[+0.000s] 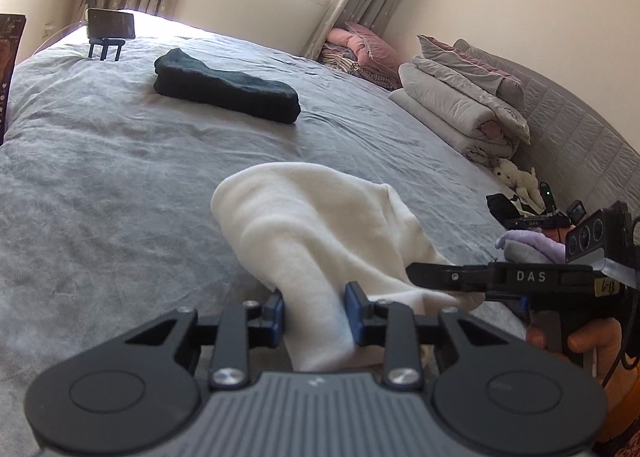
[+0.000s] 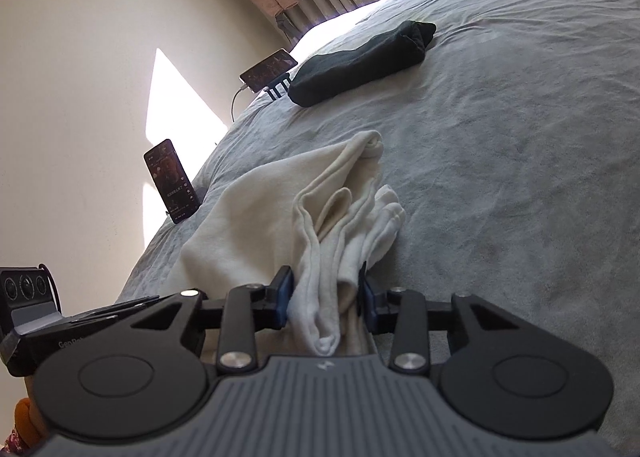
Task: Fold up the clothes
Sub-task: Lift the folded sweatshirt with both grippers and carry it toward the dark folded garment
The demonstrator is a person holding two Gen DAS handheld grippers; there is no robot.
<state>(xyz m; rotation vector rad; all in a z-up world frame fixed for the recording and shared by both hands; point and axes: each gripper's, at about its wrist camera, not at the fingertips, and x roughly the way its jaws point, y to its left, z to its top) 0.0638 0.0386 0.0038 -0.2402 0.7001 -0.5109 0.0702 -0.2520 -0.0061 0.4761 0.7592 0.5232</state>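
Observation:
A white garment (image 1: 316,233) is bunched and lifted off the grey bed (image 1: 100,177). My left gripper (image 1: 314,311) is shut on one end of it, the cloth pinched between its blue pads. In the right wrist view, the same white garment (image 2: 280,201) hangs in folds over the bed (image 2: 520,177), and my right gripper (image 2: 325,299) is shut on several gathered layers of it. The right gripper (image 1: 416,275) also shows from the side in the left wrist view, touching the cloth's edge. A folded dark garment (image 1: 224,87) lies farther back on the bed, and appears again as the dark garment (image 2: 360,61).
Folded grey quilts and pillows (image 1: 460,105) are stacked by the padded headboard (image 1: 580,125). A phone on a stand (image 1: 110,27) sits at the far bed edge; another phone (image 2: 170,181) stands nearer. A soft toy (image 1: 516,177) and small dark items lie at the right. A hand (image 1: 588,341) holds the right gripper.

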